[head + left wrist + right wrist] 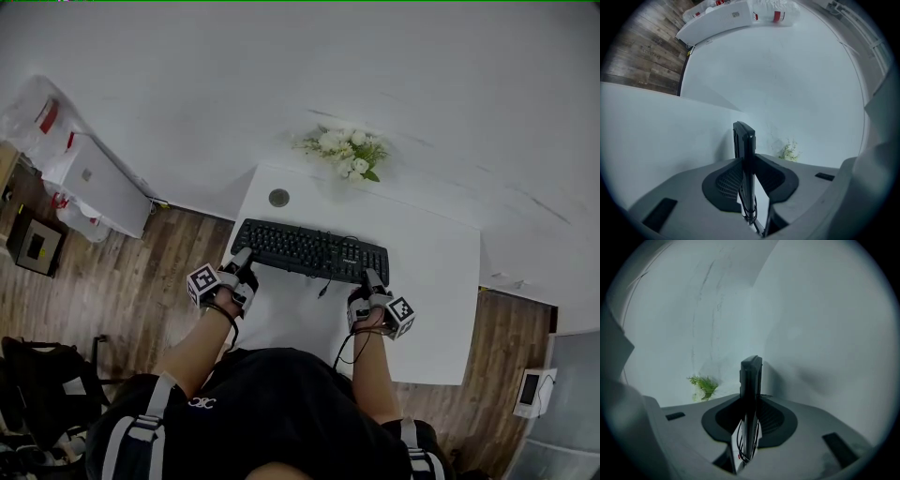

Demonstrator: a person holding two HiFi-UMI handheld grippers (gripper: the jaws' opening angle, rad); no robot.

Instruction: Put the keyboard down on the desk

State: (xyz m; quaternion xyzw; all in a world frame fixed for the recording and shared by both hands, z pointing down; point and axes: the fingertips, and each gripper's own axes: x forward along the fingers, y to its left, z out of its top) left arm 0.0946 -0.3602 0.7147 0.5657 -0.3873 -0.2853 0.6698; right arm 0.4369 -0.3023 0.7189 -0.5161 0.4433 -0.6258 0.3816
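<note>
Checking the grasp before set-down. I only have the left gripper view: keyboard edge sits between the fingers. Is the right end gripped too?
Observer: Yes. In the right gripper view, the right gripper has its fingers closed on the other end of the black keyboard.
Operator: Anything on the desk I can't see?
Observer: Head view shows a small round grey disc on the white desk, beyond the keyboard's far edge, toward its left end.
Operator: Cable?
Observer: A short black cable pokes out from the keyboard's near edge, about midway between the left gripper and the right one.
</note>
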